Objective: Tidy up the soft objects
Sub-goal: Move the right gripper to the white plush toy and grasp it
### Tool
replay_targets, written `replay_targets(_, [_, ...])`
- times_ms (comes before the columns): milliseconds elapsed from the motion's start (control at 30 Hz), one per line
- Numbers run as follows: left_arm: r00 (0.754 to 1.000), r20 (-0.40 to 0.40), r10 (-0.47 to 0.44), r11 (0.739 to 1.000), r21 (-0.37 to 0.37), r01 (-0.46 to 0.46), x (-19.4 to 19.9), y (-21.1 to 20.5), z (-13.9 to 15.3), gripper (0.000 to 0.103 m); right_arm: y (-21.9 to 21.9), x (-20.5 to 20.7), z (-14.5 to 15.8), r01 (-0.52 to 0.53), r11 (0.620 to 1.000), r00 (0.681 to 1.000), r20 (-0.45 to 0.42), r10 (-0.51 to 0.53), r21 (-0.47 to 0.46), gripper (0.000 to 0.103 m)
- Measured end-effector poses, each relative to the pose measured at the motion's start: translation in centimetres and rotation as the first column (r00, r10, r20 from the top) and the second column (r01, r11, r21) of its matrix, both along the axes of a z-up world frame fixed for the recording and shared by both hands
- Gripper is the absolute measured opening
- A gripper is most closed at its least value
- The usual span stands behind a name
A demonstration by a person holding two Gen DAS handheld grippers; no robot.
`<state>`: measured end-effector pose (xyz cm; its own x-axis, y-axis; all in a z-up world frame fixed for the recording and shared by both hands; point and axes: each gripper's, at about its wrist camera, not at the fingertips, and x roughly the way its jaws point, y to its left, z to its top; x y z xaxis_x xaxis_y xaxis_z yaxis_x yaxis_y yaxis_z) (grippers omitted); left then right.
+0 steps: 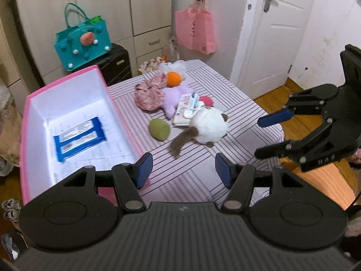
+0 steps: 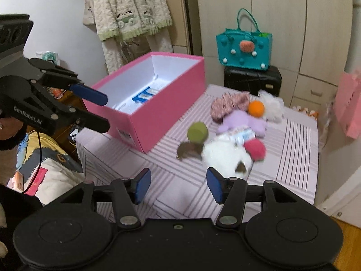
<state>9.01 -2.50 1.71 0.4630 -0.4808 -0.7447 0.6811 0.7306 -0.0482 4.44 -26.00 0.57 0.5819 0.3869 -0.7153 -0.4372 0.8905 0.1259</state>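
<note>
Both tongs spread and empty above the striped table (image 1: pixel 203 158)
Left gripper (image 1: pixel 183 167) beside the pink box (image 1: pixel 67 94); right gripper (image 2: pixel 178 184) near the white plush cat (image 2: pixel 225 155); soft toys heaped behind.

We find the near part of the striped table (image 1: pixel 187 171) bare, giving open passage to both grippers. The left gripper (image 1: pixel 183 169) stands with jaws apart and nothing between them, just beside the near corner of the pink box (image 1: pixel 126 122). The right gripper (image 2: pixel 178 185) likewise stands parted and unloaded over bare cloth. The box is open-topped; its tall walls block approach from the side, and entry is from above only. Beyond the bare strip, the soft objects lie clustered: the white plush (image 2: pixel 225 155) and green ball (image 2: pixel 198 132) are nearest, the rest touching or overlapping behind. A narrow lane runs between box and cluster.
</note>
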Motion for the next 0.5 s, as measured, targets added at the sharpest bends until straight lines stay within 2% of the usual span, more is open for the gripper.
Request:
replay_targets(100, [1.000, -0.009, -0.022, 1.000, -0.005, 0.022, 0.5, -1.4, -1.1, 0.061, -0.9, 0.0, -1.5, 0.013, 1.000, 1.000, -0.005, -0.013, -0.003, 0.068])
replay_targets(300, [0.999, -0.017, -0.034, 0.999, -0.027, 0.033, 1.8, -3.6, -3.5, 0.062, -2.4, 0.5, -4.5, 0.051, 0.998, 0.998, 0.020, -0.051, 0.032, 0.072])
replay_targets(500, [0.999, -0.038, -0.018, 0.999, -0.045, 0.016, 3.7, -5.8, -5.8, 0.062, -3.4, 1.7, -8.4, 0.111, 0.993, 0.990, 0.084, -0.114, 0.036, 0.076])
